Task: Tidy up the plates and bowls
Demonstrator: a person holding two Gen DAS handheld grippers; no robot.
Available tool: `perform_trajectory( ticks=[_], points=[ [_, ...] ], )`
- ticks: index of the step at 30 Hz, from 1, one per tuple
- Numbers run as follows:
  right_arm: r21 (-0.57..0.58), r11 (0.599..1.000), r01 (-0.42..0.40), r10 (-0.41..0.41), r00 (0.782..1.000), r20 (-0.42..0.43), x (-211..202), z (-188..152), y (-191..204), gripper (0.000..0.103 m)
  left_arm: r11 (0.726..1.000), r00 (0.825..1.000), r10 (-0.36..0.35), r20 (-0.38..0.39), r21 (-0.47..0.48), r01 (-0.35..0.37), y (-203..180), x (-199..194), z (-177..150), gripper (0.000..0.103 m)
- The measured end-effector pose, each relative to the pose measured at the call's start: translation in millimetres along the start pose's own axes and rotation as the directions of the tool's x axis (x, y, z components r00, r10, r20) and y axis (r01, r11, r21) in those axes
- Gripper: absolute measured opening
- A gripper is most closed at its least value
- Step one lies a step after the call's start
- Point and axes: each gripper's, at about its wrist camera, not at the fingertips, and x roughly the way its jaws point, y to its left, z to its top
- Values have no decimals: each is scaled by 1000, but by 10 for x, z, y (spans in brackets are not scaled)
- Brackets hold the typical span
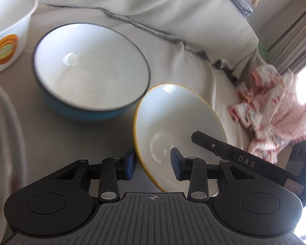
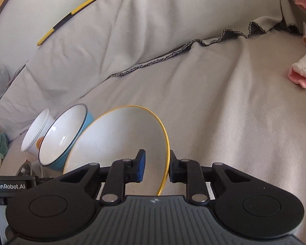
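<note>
A yellow-rimmed white bowl (image 1: 173,126) is tilted beside a larger blue bowl with a white inside (image 1: 91,67). My left gripper (image 1: 153,163) straddles the yellow bowl's near rim, one blue pad outside, one inside, with a gap on both sides. In the right wrist view my right gripper (image 2: 156,167) straddles the yellow bowl's (image 2: 120,143) right rim, the outer finger against the rim, the inner pad a little off the wall. The blue bowl (image 2: 61,138) and stacked white paper bowls (image 2: 35,134) lie left of it. The right gripper's finger (image 1: 224,149) reaches into the left view.
A white paper bowl with an orange label (image 1: 8,32) stands at the far left. Pink patterned cloth (image 1: 271,110) is bunched at the right. All rests on a beige sheet (image 2: 234,112) with a cushion (image 1: 153,4) behind. A pale curved rim (image 1: 2,134) shows at the left edge.
</note>
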Motion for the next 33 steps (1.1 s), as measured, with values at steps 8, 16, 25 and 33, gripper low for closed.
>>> perform_trajectory(
  ticks=[8, 16, 25, 33],
  points=[
    [-14, 999, -51, 50, 996, -74, -117, -383, 411, 24, 1000, 1000, 22, -10, -11, -22, 337, -464, -302, 39],
    [10, 998, -60, 61, 993, -98, -114, -500, 531, 25, 1000, 1000, 24, -2, -15, -24, 442, -614, -356, 39],
    [19, 998, -63, 64, 993, -99, -142, -554, 557, 25, 1000, 999, 29, 30, -6, -29, 447, -828, -323, 39],
    [-7, 998, -65, 64, 993, -100, -139, -583, 629, 27, 999, 998, 48, 44, -7, -47, 451, -829, -268, 40]
  ],
)
